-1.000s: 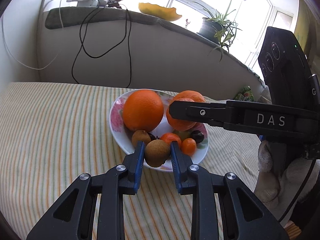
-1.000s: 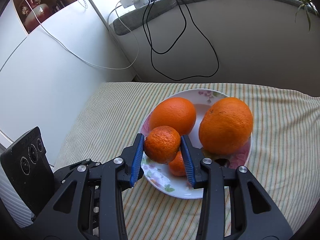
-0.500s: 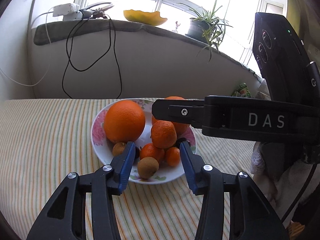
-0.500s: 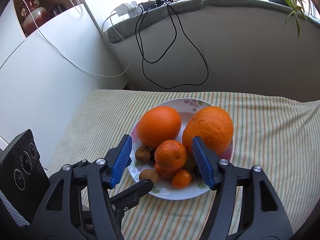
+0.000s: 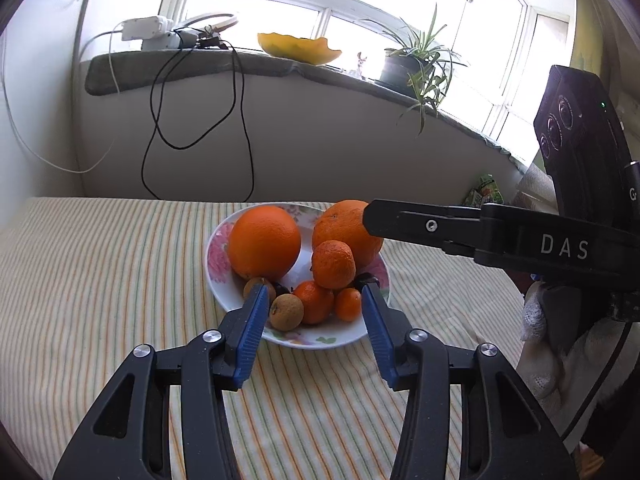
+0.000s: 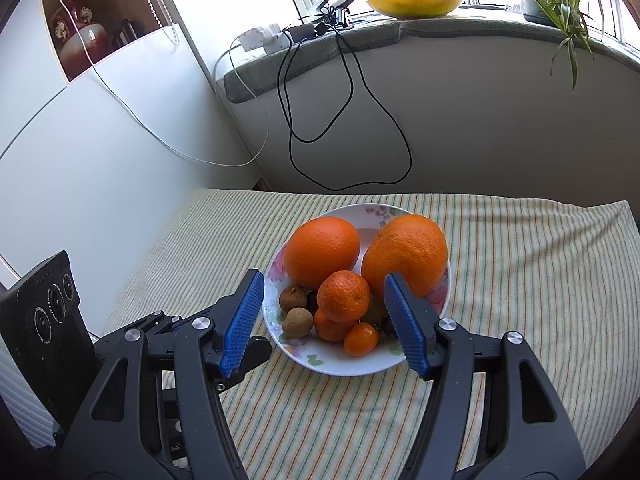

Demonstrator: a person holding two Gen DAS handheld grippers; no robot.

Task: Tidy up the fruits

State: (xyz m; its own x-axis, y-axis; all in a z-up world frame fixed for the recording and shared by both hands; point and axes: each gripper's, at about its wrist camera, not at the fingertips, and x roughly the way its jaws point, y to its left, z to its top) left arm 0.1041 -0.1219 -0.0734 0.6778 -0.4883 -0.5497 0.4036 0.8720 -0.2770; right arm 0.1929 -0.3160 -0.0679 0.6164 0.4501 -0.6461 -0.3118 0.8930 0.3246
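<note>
Only the left view shows a gloved hand [image 5: 560, 356]; both hand-held grippers, left [image 5: 312, 320] and right [image 6: 324, 316], gape empty.

A soft flat surface [image 6: 540, 280] covered with a striped cloth [image 5: 100, 280] holds everything. The stripes are thin and run in green, orange and cream. It looks like a bed or a table, but the kind cannot be told. It reaches back to a pale wall under a window sill. One white plate [image 6: 340, 366] with painted flowers sits right on the cloth, near the middle. The plate is full of fruit.
</note>
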